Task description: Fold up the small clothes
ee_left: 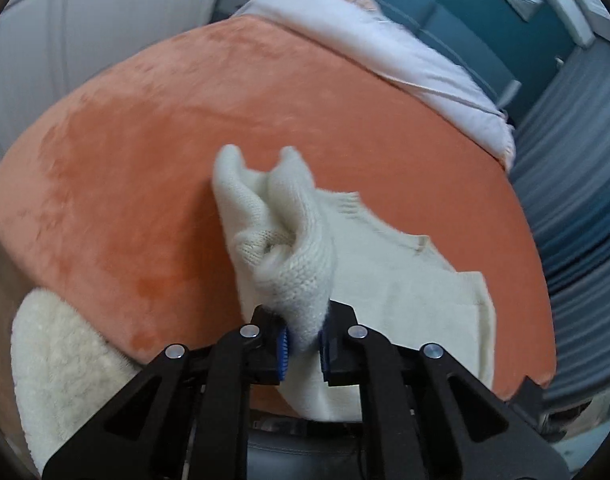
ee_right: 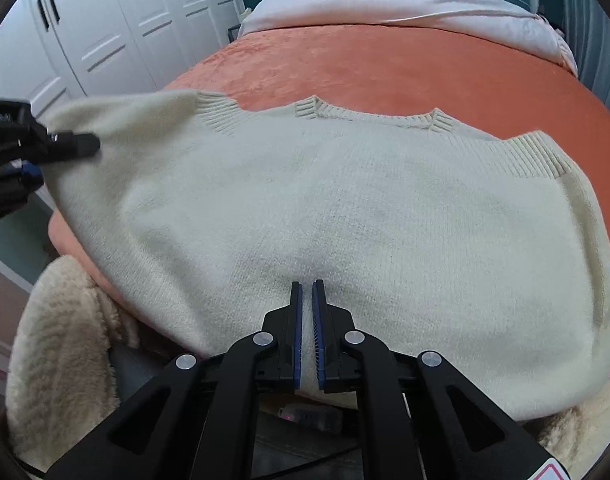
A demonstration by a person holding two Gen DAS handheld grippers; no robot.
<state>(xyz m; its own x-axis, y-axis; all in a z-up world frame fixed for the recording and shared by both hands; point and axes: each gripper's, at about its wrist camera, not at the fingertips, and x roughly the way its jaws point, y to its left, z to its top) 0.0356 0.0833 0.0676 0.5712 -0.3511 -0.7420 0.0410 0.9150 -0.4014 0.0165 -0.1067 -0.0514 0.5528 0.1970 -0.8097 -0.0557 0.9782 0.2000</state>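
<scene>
While my left gripper [ee_left: 303,340] is clamped on a bunched edge of the cream knit sweater [ee_right: 325,216], my right gripper [ee_right: 307,292] is closed empty, tips at the knit. The sweater lies spread on the orange blanket [ee_right: 385,68].

I am working in a home bedroom. A bed [ee_right: 385,64] is filling the room in front of me, wearing an orange plush blanket [ee_left: 185,140], with a pale sheet [ee_right: 385,4] lying across its far end. A teal padded headboard [ee_left: 445,12] is rising behind it. White panelled wardrobe doors [ee_right: 117,32] with dark handles are lining the wall on the left, and grey-blue curtains [ee_left: 577,140] are hanging on the right. A cream fleece throw [ee_right: 57,340] is draping off the near corner.
</scene>
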